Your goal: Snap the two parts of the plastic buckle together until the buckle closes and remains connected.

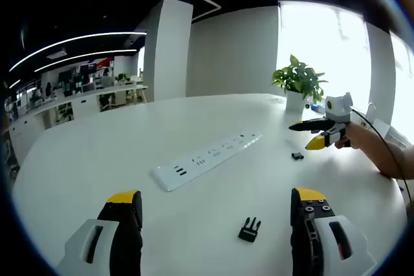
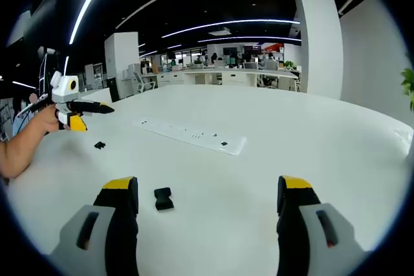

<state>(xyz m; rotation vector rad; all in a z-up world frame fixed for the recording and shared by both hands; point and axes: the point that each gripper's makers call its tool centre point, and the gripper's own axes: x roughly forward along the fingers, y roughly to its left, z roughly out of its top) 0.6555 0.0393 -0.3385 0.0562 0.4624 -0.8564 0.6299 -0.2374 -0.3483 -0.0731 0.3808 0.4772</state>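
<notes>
A broad white round table (image 1: 97, 159) carries a long white power strip (image 1: 207, 159) across its middle. The left gripper (image 1: 217, 208) hovers with jaws spread wide and empty; the pronged buckle half (image 1: 250, 229) lies just ahead between them, prongs pointing away. The right gripper (image 2: 207, 195) is likewise released, the socket buckle half (image 2: 163, 198) resting near its left jaw. The two halves lie well apart, nothing between them. A potted plant (image 1: 297, 82) stands at the far edge.
</notes>
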